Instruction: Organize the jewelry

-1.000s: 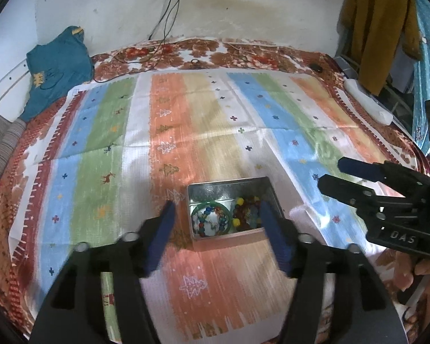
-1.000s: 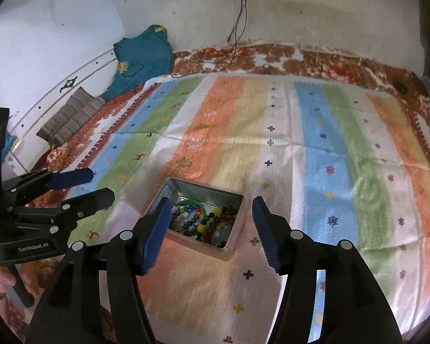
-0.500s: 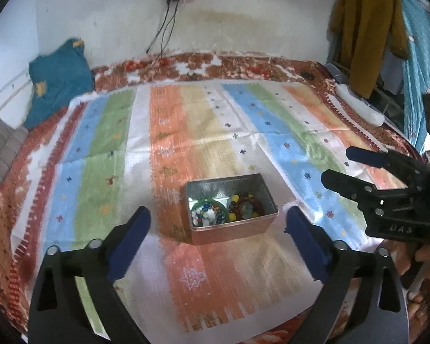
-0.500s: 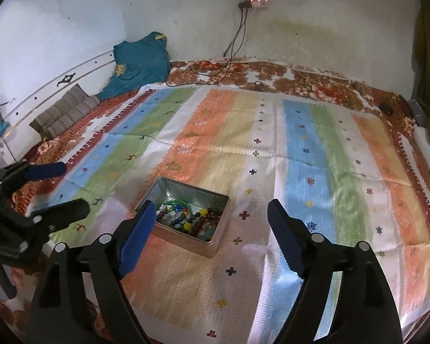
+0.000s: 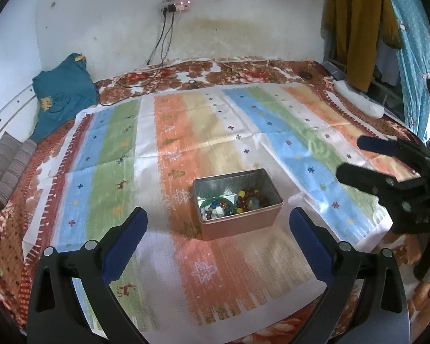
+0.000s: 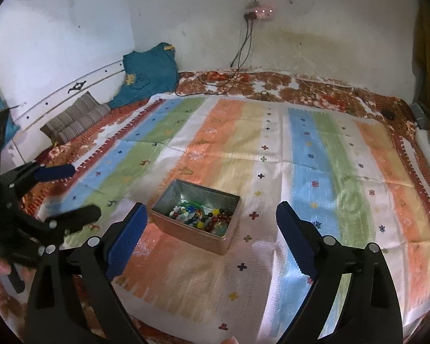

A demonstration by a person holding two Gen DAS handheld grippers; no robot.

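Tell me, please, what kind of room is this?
Probably a bedroom in a home. A bed with a floral sheet fills the room, a striped mat is spread on it, clothes hang by the wall, and a tin of beads sits on the mat.

A bed (image 5: 275, 70) with a brown floral cover carries a striped mat (image 5: 163, 132) over most of it. Near the mat's front middle sits an open metal tin (image 5: 239, 223). At the far left lie a teal garment (image 5: 61, 91) and a striped pillow (image 5: 7, 169).
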